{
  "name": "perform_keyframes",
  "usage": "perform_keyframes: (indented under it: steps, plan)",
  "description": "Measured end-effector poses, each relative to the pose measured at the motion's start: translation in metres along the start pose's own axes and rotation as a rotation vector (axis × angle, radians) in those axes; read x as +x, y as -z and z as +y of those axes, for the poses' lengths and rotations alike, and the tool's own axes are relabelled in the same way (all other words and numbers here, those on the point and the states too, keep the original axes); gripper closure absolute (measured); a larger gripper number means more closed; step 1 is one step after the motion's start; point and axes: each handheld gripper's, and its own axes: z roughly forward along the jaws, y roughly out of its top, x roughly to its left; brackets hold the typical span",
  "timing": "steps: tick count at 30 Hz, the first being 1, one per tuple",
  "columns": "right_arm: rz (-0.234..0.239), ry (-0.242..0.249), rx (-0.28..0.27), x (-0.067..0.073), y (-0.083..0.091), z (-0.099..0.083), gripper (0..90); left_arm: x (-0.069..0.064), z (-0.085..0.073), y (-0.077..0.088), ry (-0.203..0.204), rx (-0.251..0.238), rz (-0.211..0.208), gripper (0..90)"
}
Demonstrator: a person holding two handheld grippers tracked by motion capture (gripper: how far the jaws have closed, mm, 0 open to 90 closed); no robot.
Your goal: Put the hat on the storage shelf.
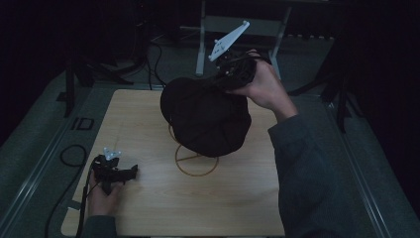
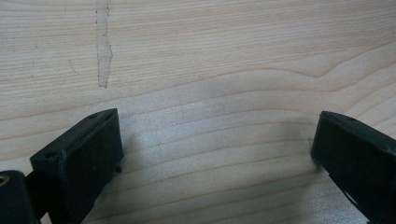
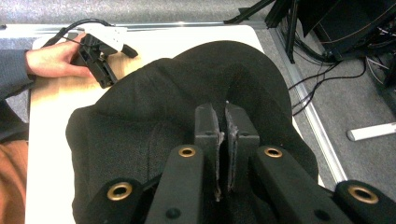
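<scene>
The right gripper pinches the black hat above the wire stand at the table's centre. The left gripper, jaws spread, rests near the front left corner.

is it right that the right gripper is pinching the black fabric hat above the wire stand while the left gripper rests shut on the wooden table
Not quite: the left gripper is open, not shut. The left gripper view shows its jaws standing wide apart over the bare light wooden table. The rest holds: the right gripper is clamped on the black fabric hat above the thin wire stand.

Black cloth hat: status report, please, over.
Right claw shut on black cloth hat, above round wooden stand. Left claw open, resting on table.
</scene>
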Motion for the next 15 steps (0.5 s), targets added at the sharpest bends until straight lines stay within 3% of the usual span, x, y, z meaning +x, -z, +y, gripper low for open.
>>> perform_keyframes:
  steps: [15]
  plan:
    - [0.004,-0.019,0.014,-0.004,-0.020,0.006,84.7,0.000,0.000,0.000,-0.003,0.001,0.000,1.8]
